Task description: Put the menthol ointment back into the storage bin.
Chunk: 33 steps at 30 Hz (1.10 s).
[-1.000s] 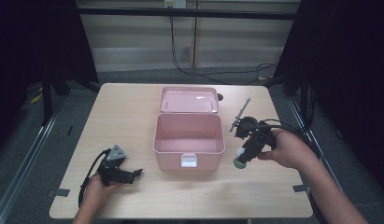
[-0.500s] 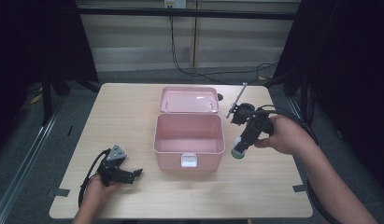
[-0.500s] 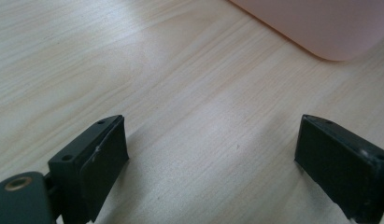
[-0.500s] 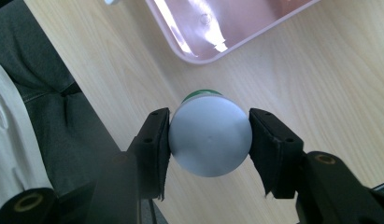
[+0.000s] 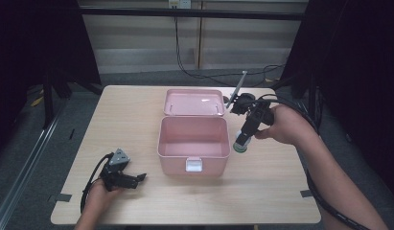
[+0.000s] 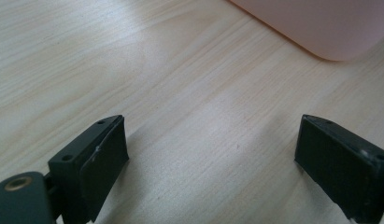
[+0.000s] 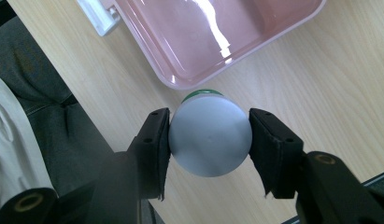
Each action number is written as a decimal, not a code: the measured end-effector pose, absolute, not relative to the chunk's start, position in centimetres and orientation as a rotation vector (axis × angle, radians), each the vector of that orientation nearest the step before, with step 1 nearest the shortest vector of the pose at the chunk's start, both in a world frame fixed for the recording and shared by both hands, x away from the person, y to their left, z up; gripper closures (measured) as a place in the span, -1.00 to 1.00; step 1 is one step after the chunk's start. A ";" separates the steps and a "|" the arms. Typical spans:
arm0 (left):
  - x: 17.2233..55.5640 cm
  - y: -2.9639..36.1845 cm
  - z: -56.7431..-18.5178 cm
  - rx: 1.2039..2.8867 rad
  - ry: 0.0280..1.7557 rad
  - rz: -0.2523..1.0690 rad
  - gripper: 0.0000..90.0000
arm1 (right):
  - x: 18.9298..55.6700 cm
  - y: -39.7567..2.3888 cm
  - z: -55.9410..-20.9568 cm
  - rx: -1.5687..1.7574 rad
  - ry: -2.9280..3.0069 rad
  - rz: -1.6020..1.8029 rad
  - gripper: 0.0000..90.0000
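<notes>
Left claw (image 5: pixel 137 178): near counter (image 5: pixel 137 110) edge, jaws spread wide, nothing between them — idle.
Right claw (image 5: pixel 242 142): clamped on a white, green-trimmed bottle (image 5: pixel 241 145), carried just right of the pink box (image 5: pixel 193 152).
Box: open and bare inside, lid (image 5: pixel 193 102) lying behind it.
Step well done: clear the rim first, then centre over the cavity — lower before letting go.

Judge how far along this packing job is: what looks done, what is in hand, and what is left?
Done: the pink box stands open, its lid tipped back, and its inside is bare. In hand: the right gripper is shut on a white bottle with a green end, held beside the box's right wall. Left: probably placing the bottle inside and closing the lid. The left gripper rests open on the table.
</notes>
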State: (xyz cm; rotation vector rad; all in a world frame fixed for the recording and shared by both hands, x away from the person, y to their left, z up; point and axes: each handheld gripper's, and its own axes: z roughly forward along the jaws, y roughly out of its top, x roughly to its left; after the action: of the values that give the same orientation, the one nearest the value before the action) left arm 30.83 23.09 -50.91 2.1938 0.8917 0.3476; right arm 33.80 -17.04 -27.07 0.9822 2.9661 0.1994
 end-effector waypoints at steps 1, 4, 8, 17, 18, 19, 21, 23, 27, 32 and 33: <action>30.8 23.1 -50.9 2.194 0.892 0.347 -0.80 | 34.0 -16.8 -27.0 0.981 2.963 0.194 0.12; 30.8 23.1 -50.9 2.194 0.892 0.347 -0.80 | 34.4 -16.3 -26.8 0.988 2.963 0.189 0.12; 30.8 23.1 -50.9 2.194 0.891 0.348 -0.80 | 35.2 -15.4 -26.5 0.994 2.955 0.198 0.12; 30.8 23.1 -50.9 2.195 0.891 0.347 -0.80 | 36.9 -13.1 -26.7 0.994 2.950 0.173 0.12; 30.8 23.1 -50.9 2.198 0.889 0.347 -0.80 | 37.1 -12.9 -26.7 0.989 2.952 0.164 0.12; 30.8 23.1 -50.9 2.197 0.889 0.347 -0.80 | 37.3 -12.6 -26.8 0.993 2.953 0.159 0.12; 30.8 23.1 -50.9 2.198 0.889 0.347 -0.80 | 37.7 -12.2 -27.0 0.993 2.953 0.158 0.12; 30.8 23.1 -50.9 2.198 0.889 0.347 -0.80 | 38.1 -11.8 -27.3 0.999 2.947 0.173 0.12; 30.8 23.1 -50.9 2.197 0.889 0.346 -0.80 | 38.9 -11.0 -27.9 1.005 2.934 0.147 0.12; 30.8 23.1 -50.9 2.198 0.889 0.346 -0.80 | 39.8 -10.4 -28.4 1.015 2.919 0.165 0.12; 30.8 23.1 -50.9 2.198 0.889 0.347 -0.80 | 40.0 -10.4 -28.5 1.026 2.915 0.173 0.12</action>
State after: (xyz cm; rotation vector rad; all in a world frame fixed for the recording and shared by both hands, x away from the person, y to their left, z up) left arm 30.83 23.10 -50.90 2.1976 0.8890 0.3465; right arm 39.98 -10.39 -28.53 1.0263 2.9150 0.1728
